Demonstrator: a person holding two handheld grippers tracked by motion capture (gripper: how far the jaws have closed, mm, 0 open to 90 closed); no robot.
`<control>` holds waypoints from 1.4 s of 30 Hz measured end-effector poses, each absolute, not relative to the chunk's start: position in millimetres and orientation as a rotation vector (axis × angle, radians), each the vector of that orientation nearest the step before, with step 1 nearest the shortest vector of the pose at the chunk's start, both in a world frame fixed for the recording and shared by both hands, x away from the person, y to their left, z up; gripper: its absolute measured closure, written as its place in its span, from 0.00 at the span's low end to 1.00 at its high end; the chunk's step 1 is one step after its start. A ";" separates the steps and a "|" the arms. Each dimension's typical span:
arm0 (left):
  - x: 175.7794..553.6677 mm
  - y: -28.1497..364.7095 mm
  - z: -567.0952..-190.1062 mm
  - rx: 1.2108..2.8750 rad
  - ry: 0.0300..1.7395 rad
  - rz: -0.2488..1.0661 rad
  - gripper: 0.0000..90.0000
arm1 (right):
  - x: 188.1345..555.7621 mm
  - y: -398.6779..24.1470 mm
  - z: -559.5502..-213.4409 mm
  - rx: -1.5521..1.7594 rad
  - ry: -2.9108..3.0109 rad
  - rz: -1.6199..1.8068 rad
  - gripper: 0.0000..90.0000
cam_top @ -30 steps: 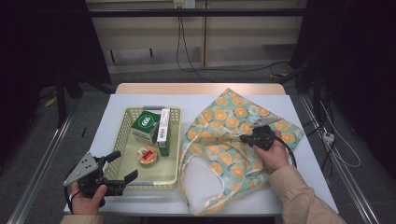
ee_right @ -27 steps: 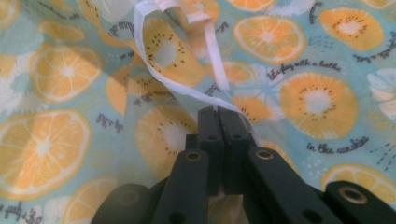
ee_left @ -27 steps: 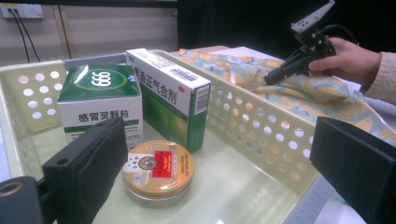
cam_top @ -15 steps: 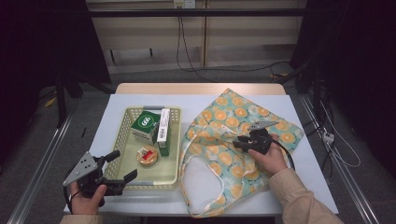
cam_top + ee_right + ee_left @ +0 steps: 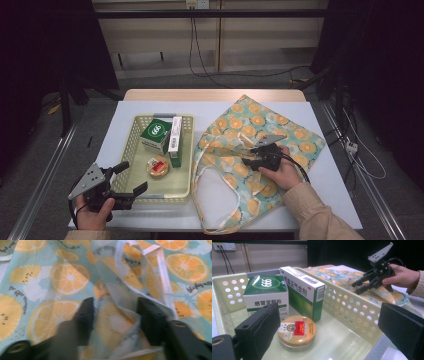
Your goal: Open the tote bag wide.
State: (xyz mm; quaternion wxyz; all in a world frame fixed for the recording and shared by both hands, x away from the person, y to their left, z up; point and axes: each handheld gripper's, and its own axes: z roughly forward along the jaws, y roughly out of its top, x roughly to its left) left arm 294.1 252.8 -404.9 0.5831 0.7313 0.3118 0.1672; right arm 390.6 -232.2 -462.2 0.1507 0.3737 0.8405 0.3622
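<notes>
Our right gripper has just been opening; a fold of the orange-print bag stands between its parted jaws. Our left gripper gapes beside the basket.

Beyond the white-topped bench, a pale panelled wall with trailing cables; dark, perhaps curtained, sides; grey floor.

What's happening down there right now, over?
Right hand-held gripper just opened, over orange-print bag. Left hand-held gripper open at basket. Nothing blocking.
</notes>
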 end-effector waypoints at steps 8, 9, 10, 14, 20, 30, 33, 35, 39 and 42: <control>294.5 253.2 -405.2 1.706 0.727 0.391 0.05 | 395.8 -238.2 -460.1 1.099 2.386 1.006 0.98; 294.5 252.9 -405.5 1.706 0.730 0.389 0.05 | 395.7 -236.9 -459.3 1.098 2.389 0.993 0.99; 294.6 252.8 -405.6 1.709 0.730 0.388 0.05 | 395.4 -235.4 -458.4 1.090 2.393 0.977 0.99; 294.9 252.5 -405.4 1.708 0.730 0.390 0.05 | 392.2 -229.4 -453.1 1.118 2.432 1.018 1.00; 294.5 252.9 -405.1 1.708 0.730 0.393 0.05 | 376.4 -216.0 -435.4 1.080 2.495 1.178 1.00; 295.1 253.0 -405.8 1.708 0.734 0.390 0.05 | 386.4 -248.3 -424.8 1.164 2.352 1.156 0.99; 295.3 253.2 -406.0 1.708 0.734 0.389 0.05 | 392.8 -254.4 -431.1 1.183 2.330 1.075 0.97; 295.2 253.2 -405.9 1.705 0.735 0.388 0.05 | 396.8 -255.5 -437.7 1.201 2.342 1.040 0.95; 295.4 254.3 -406.3 1.707 0.734 0.389 0.05 | 399.5 -252.9 -448.8 1.225 2.348 1.024 0.88; 295.4 254.5 -406.5 1.706 0.739 0.388 0.05 | 399.3 -250.5 -455.9 1.233 2.372 1.011 0.83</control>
